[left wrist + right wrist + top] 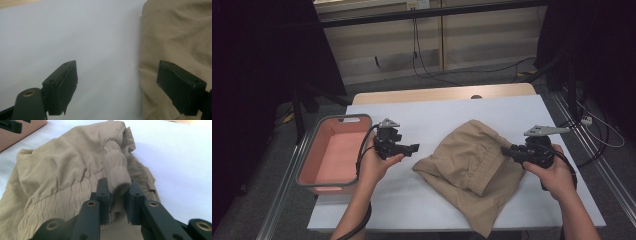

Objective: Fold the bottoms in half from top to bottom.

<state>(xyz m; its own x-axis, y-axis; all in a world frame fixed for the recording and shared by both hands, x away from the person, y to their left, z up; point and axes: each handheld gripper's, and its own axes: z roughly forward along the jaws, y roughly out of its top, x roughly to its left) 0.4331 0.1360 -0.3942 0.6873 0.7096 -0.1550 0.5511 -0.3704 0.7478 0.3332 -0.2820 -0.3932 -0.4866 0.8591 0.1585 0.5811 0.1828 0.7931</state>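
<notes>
High view shows a beige garment (467, 160) lying crumpled in the lower middle of the frame, on the white table (437, 112). The right gripper (507, 151), at the lower right, pinches the garment's ribbed cuff (117, 173); in the right gripper view the jaws press on this cuff from both sides. The left gripper (414, 148), left of center, is just beside the garment with its jaws spread and nothing between them. A pink bin (314, 150) stands at the left.
</notes>
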